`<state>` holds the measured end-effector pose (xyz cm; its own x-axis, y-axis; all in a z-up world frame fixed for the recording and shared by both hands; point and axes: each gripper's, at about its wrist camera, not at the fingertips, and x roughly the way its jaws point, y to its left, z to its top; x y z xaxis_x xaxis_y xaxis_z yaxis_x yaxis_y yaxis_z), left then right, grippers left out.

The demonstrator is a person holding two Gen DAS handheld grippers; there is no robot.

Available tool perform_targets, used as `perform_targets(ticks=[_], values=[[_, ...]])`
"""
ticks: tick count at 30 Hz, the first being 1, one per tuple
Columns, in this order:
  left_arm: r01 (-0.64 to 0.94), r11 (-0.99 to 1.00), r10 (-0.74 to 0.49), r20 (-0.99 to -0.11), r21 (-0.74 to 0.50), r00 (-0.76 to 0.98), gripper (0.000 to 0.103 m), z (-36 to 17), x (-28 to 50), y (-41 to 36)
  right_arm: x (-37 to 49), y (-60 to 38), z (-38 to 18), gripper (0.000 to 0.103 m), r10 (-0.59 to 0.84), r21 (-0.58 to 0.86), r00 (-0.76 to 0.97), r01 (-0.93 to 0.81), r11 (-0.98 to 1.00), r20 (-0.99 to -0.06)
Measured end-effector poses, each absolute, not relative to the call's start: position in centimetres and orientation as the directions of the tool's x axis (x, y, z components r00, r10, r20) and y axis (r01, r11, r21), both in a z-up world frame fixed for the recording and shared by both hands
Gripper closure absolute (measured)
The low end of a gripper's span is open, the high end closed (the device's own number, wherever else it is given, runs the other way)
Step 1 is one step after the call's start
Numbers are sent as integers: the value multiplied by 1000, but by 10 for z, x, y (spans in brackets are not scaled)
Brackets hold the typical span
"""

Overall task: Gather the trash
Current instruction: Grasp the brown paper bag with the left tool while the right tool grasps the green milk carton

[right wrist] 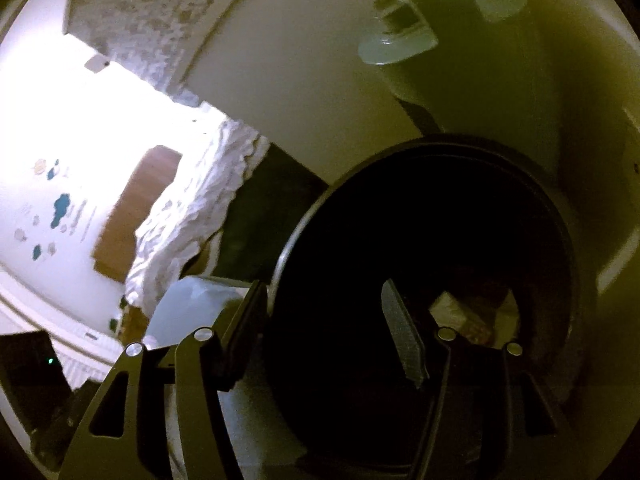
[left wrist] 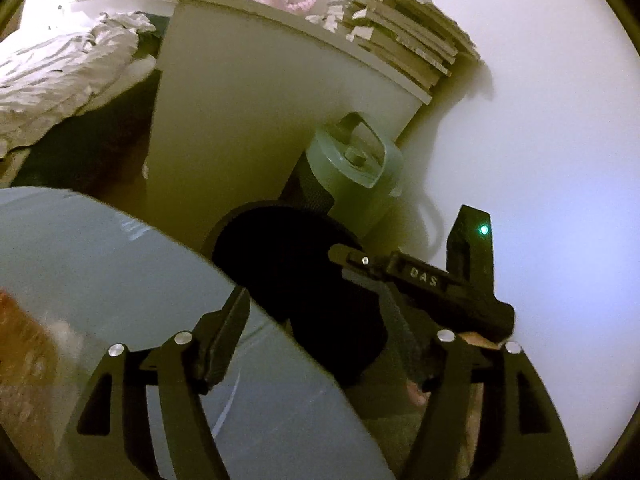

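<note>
A round black waste bin (right wrist: pixel 400 208) fills the right wrist view, seen from above. Pale scraps of paper trash (right wrist: pixel 452 308) lie deep inside it. My right gripper (right wrist: pixel 324 320) hangs open over the bin. Its left finger is outside the rim, its right finger is over the opening, and no pad presses on anything. In the left wrist view the same bin (left wrist: pixel 296 280) stands just beyond my left gripper (left wrist: pixel 296 308), which is open and holds nothing. The right gripper's black housing marked DAS (left wrist: pixel 420 280) crosses in front of my left gripper's right finger.
A pale grey-blue smooth surface (left wrist: pixel 100 260) lies at the lower left. Behind the bin stands a white cabinet (left wrist: pixel 248 100) with stacked books (left wrist: pixel 400 44) on top. A green-lidded container (left wrist: pixel 352 168) sits beside the bin against the white wall (left wrist: pixel 540 140). A bed with rumpled sheets (left wrist: pixel 48 76) is at the left.
</note>
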<state>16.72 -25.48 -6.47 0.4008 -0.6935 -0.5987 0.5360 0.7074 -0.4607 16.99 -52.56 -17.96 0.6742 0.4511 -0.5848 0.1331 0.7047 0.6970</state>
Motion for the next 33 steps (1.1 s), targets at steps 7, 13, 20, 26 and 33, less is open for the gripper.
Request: perform_targets(ticks=[7, 13, 20, 26, 33], values=[[514, 741, -665, -579, -433, 471, 35, -44, 116, -195, 148, -491, -161, 38, 491, 681, 696, -3, 732, -525], [426, 812, -583, -574, -398, 575, 35, -32, 79, -120, 126, -442, -138, 38, 556, 626, 678, -178, 759, -482], [268, 865, -494, -627, -423, 603, 35, -46, 74, -33, 95, -345, -106, 29, 699, 549, 514, -438, 712, -497], [228, 869, -488, -683, -440, 543, 35, -70, 93, -11, 82, -257, -97, 19, 672, 405, 394, -572, 713, -627], [192, 889, -454, -747, -415, 485, 44, -96, 114, -8, 82, -218, -111, 40, 610, 343, 325, -598, 725, -722]])
